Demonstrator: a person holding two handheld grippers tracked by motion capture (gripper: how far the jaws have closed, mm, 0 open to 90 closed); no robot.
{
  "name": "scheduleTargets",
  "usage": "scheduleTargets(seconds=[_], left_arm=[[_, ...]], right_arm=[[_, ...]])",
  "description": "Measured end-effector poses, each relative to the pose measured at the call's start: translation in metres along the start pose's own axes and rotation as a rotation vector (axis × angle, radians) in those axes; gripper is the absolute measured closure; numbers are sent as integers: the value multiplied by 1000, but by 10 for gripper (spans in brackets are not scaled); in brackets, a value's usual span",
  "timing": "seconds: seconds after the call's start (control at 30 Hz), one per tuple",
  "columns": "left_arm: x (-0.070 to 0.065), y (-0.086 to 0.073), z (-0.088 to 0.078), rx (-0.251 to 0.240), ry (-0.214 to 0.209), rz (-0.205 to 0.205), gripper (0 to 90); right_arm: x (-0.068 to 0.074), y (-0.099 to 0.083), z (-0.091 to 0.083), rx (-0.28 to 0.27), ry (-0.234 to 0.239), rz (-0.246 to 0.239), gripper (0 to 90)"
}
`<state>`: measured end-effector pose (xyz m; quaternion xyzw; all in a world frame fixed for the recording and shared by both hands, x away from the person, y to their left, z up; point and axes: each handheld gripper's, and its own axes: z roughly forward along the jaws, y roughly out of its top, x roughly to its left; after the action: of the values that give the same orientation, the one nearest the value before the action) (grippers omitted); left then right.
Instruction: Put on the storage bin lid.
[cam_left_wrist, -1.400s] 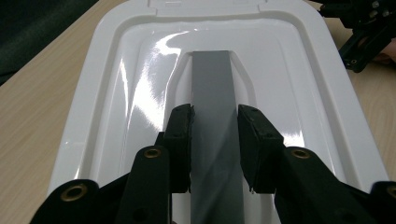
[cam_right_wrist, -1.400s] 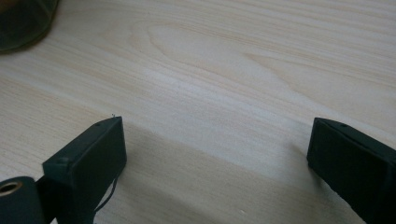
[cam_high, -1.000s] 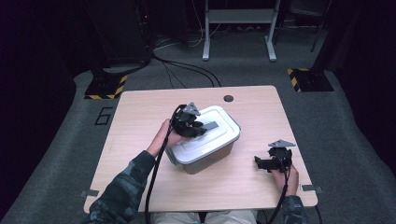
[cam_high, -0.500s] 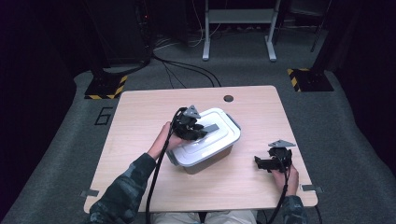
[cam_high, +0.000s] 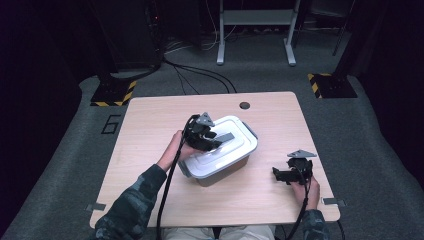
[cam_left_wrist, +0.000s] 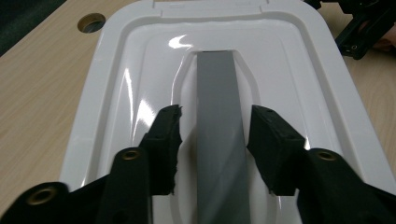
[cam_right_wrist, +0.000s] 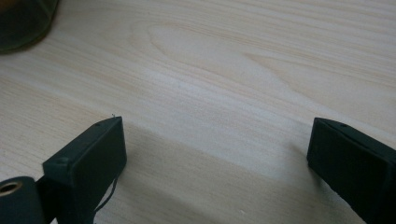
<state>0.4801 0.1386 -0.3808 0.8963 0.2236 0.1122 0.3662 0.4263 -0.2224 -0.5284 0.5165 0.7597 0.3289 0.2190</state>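
Container (cam_high: 220, 152) with white lid sits mid-table (cam_high: 150, 120), left hand-held gripper (cam_left_wrist: 215, 130) over its grey handle (cam_left_wrist: 218, 93).
Its jaws have just been opening and now straddle the handle without pressing it; the right hand-held gripper (cam_high: 280, 175) rests wide open and empty near the table's right edge.

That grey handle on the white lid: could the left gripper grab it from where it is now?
Probably yes. The left gripper already straddles the grey handle on the white lid. Its jaws have just been opening, so a gap shows on each side of the handle, and nothing lies between pads and handle.
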Motion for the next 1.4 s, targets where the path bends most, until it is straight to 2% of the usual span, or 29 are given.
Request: scheduleTargets(seconds=[0.03, 0.13, 0.33, 0.57, 0.67, 0.7, 0.73, 0.77, 0.83, 1.0, 1.2, 1.4], left_arm=[[2, 0, -5, -5, 17, -6, 420], [3, 1, -12, -12, 30, -15, 333], [11, -2, -33, -35, 70, -43, 204], [24, -16, -60, -55, 118, -82, 146], [27, -21, -65, -63, 123, -99, 137], [32, -28, -70, -65, 133, -109, 131], [32, -28, -70, -65, 133, -109, 123], [36, -36, -75, -69, 147, -138, 111], [38, -40, -78, -64, 149, -148, 98], [47, -60, -89, -78, 209, -180, 63], [58, -87, -101, -80, 264, -241, 28], [65, -116, -105, -48, 302, -284, 25]], right_arm=[[0, 0, 0, -1, 0, 0, 40], [0, 0, 0, 0, 0, 0, 40], [0, 0, 0, 0, 0, 0, 40], [0, 0, 0, 0, 0, 0, 40], [0, 0, 0, 0, 0, 0, 40], [0, 0, 0, 0, 0, 0, 40], [0, 0, 0, 0, 0, 0, 40], [0, 0, 0, 0, 0, 0, 40], [0, 0, 0, 0, 0, 0, 40], [0, 0, 0, 0, -1, 1, 40], [0, 0, 0, 0, 1, 0, 40], [0, 0, 0, 0, 0, 0, 40]])
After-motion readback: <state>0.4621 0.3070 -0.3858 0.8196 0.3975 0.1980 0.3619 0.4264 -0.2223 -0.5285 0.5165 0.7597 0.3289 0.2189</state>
